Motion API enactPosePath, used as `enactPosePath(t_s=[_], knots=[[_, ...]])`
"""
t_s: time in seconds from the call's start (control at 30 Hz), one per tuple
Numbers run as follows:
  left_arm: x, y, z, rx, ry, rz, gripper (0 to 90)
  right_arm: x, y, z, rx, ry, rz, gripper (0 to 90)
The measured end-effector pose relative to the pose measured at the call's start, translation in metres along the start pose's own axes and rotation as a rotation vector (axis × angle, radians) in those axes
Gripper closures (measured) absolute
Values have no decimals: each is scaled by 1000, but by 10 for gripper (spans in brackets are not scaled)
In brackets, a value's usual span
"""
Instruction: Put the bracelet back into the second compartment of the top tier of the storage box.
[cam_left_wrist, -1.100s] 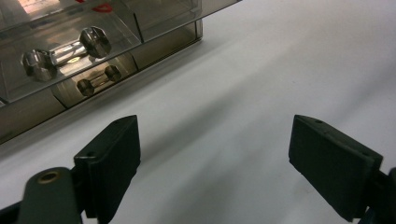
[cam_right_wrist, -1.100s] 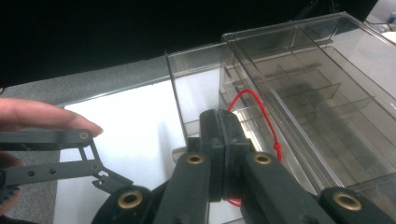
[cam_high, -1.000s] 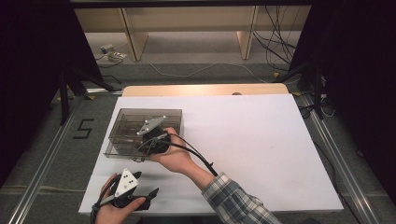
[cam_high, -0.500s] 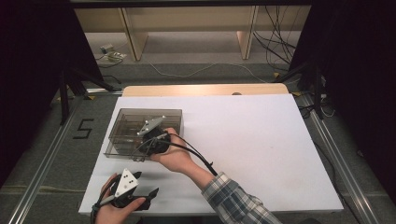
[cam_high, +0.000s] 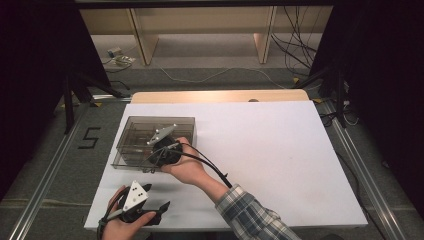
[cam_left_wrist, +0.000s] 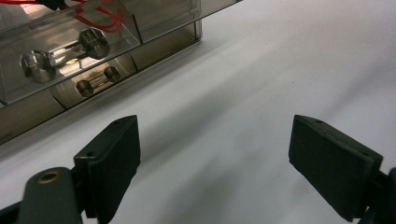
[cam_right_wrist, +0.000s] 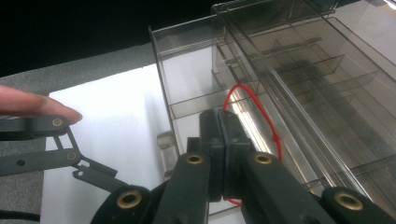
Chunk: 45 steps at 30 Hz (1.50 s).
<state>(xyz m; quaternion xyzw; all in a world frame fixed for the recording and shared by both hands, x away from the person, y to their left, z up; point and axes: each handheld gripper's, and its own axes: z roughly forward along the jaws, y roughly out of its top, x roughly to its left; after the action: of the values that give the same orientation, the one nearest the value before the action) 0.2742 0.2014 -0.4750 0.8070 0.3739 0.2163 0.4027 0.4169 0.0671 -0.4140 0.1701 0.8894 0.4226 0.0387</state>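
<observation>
Pinching a red loop (cam_right_wrist: 254, 109) over the clear box (cam_high: 131, 131), the right tool (cam_right_wrist: 218, 122) is clenched; left tool (cam_left_wrist: 215, 163) released.

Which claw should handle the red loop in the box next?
Right. The right claw is already shut on the red loop at the box. The left claw hangs open over bare table, short of the box.

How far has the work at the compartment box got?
Done: the box's lid is open and metal parts lie in its compartments. In hand: the right gripper, shut, holds a red loop over a compartment. Left: letting it go; the left gripper is open above the table.
</observation>
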Motion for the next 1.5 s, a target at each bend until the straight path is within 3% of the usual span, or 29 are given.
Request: enactPosePath(t_s=[0.57,0.9,1.37,1.5], knots=[[0,0,1,0,2,1,166,-2,1,-6,-20,-30,2,805],[0,0,1,5,4,1,166,-5,-4,-18,-21,-44,18,639],[1,0,0,6,7,1,166,-9,-9,-36,-19,-66,28,513],[1,0,0,4,9,-3,166,-13,-13,-43,-17,-78,46,438]])
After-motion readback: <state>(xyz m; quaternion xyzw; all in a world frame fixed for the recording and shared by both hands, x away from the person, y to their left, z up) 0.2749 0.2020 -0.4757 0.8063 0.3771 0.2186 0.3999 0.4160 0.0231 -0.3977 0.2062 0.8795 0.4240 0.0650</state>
